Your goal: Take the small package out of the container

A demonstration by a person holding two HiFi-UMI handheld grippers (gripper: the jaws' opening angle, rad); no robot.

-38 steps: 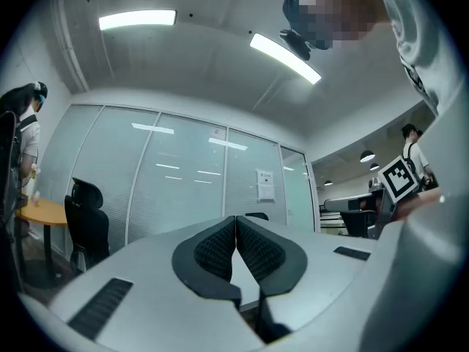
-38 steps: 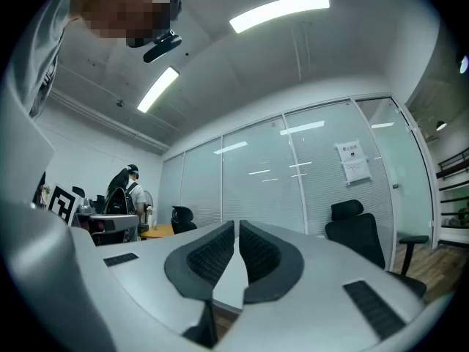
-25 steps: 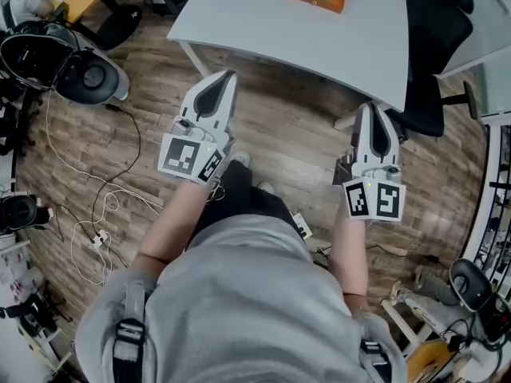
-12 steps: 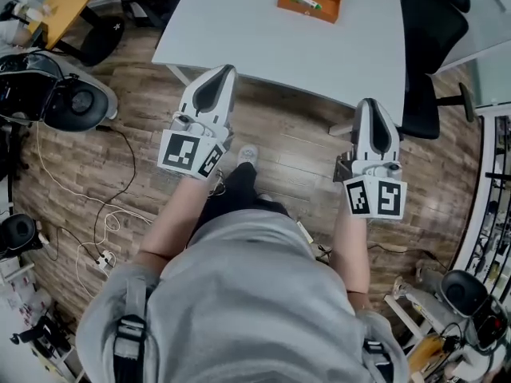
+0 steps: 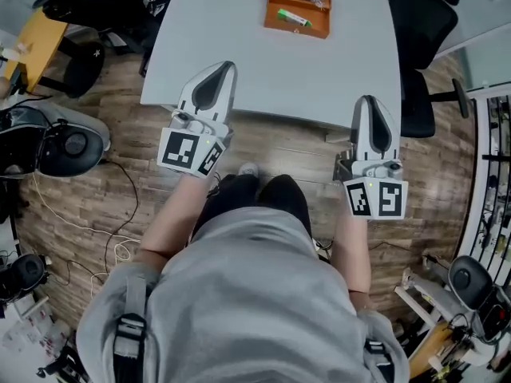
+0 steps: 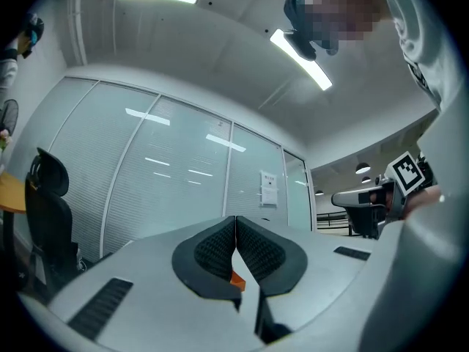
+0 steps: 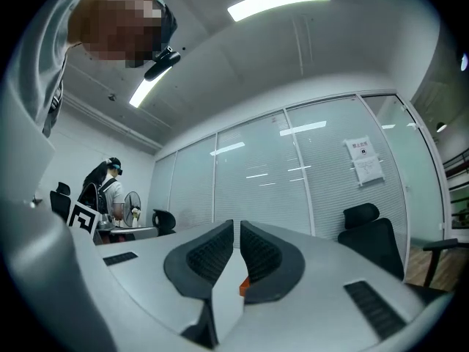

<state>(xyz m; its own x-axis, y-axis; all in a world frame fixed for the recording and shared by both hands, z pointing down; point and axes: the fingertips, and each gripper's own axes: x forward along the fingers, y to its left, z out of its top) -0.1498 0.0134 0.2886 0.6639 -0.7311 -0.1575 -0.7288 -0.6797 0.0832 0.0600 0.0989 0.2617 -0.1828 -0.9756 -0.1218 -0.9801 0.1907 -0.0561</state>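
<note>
— Small package [image 5: 289, 17] where?
— Probably the green one, inside the orange box [image 5: 295, 29], far on the table [image 5: 239, 38]. Not reached yet.
— Left gripper [image 5: 229, 67], right gripper [image 5: 366, 100]?
— Both pressed together, empty, near the table edge. Next: reach far, spread, pinch.

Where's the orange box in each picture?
Head view: the orange box sits top centre on the white table.
Left gripper view: just a sliver of the orange box, low centre, behind the shut jaws.
Right gripper view: the same, a sliver low centre behind the shut jaws.
Shared landmark: the white table under it.
</note>
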